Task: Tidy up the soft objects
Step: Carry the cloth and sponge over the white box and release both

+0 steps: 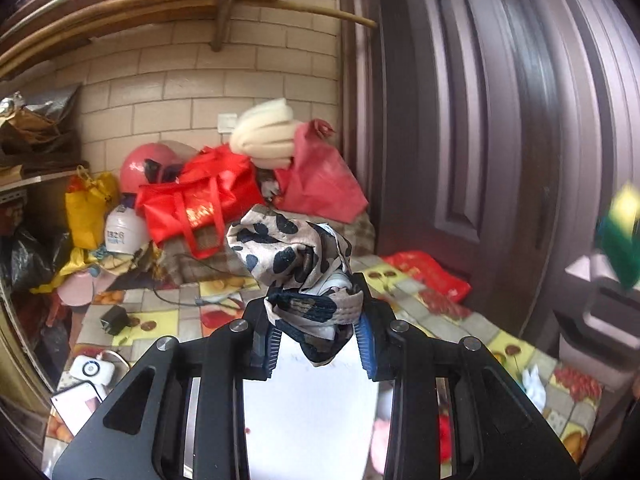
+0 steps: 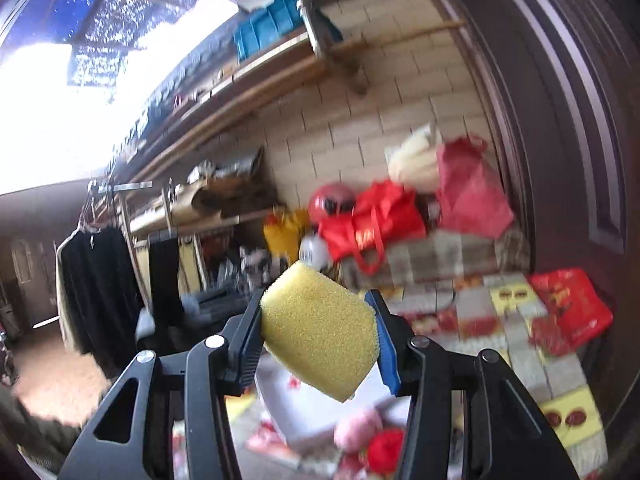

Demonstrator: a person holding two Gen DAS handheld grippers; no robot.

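My left gripper [image 1: 318, 338] is shut on a bunched scarf [image 1: 296, 256], beige with dark blue spots, held up above a white box [image 1: 308, 412]. My right gripper [image 2: 320, 344] is shut on a yellow sponge [image 2: 320, 328], lifted above the same white box [image 2: 288, 404]. The sponge with its green backing [image 1: 618, 236] shows blurred at the right edge of the left wrist view. A pink soft ball [image 2: 356, 428] and a red soft ball [image 2: 386, 450] lie below the right gripper, beside the box.
A table with a fruit-print cloth [image 1: 424, 292] holds a charger [image 1: 114, 320], a phone [image 1: 78, 404] and a white gadget [image 1: 90, 370]. Red bags [image 1: 200, 200], a yellow bag [image 1: 86, 208] and a helmet [image 1: 148, 164] pile at the back wall. A dark door [image 1: 500, 120] stands right.
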